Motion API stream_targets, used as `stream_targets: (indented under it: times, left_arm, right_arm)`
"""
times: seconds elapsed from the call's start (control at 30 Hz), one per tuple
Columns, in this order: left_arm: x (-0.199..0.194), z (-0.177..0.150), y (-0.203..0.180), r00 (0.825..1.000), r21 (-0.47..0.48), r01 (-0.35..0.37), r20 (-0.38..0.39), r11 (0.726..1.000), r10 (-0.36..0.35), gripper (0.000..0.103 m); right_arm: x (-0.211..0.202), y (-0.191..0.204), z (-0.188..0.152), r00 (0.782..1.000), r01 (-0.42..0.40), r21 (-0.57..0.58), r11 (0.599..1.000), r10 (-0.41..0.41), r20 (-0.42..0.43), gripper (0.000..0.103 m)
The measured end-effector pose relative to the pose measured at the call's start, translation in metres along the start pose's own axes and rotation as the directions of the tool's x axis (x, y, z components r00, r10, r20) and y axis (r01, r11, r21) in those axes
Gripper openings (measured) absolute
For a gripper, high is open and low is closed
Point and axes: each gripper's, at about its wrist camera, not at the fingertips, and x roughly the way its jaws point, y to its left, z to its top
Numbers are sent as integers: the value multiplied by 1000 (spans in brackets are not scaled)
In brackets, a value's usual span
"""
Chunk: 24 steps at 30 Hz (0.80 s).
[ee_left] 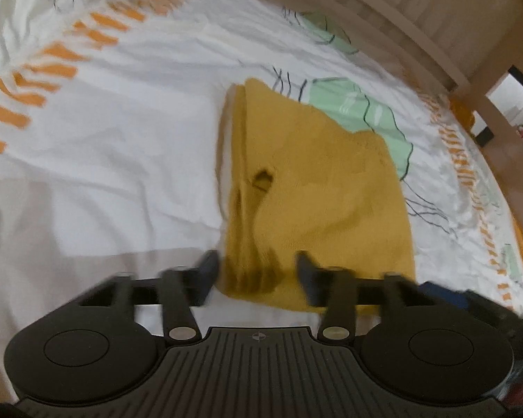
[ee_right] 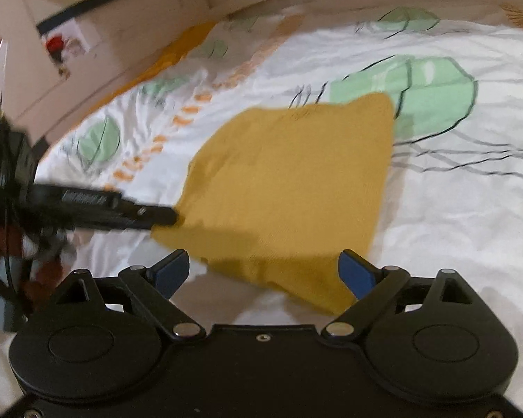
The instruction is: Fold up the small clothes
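Note:
A mustard-yellow knitted garment (ee_left: 317,181) lies folded on the bed, with a bunched fold along its left side. My left gripper (ee_left: 258,268) is open over its near edge; the bunched cloth sits loosely between the dark fingers (ee_left: 207,266). In the right wrist view the garment (ee_right: 289,174) is a flat square. My right gripper (ee_right: 263,264) stands wide open just above its near corner, the blue pads (ee_right: 354,273) clear of the cloth. That view also shows the left gripper (ee_right: 167,216) reaching in from the left, at the garment's left corner.
The garment rests on a white bed sheet (ee_left: 122,139) printed with orange dashes and green shapes. A pale wooden bed frame (ee_left: 418,17) curves along the far side. A light cabinet (ee_right: 97,35) stands beyond the bed's edge at upper left.

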Motion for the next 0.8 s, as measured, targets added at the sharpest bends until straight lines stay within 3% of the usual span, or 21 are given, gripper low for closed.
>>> stream_targets:
  times: [0.1, 0.27, 0.4, 0.6, 0.8]
  left_arm:
    - [-1, 0, -2, 1000, 33, -4, -2, 999, 4, 56]
    - [18, -6, -4, 993, 13, 62, -104, 998, -60, 61]
    - [23, -5, -9, 993, 39, 66, -101, 997, -62, 67]
    - [36, 1, -3, 992, -8, 104, -73, 995, -104, 68]
    - [46, 8, -8, 988, 11, 140, -66, 990, -139, 75]
  right_arm:
    - [-3, -21, 11, 1000, 10, 71, 997, -11, 23, 100]
    - [4, -54, 26, 999, -3, 182, 983, -4, 37, 102]
    - [20, -77, 36, 999, -35, 261, 965, 29, 25, 103]
    - [49, -103, 45, 996, -90, 356, 930, 91, 13, 103]
    - [74, -110, 61, 986, -162, 373, 914, 166, 22, 103]
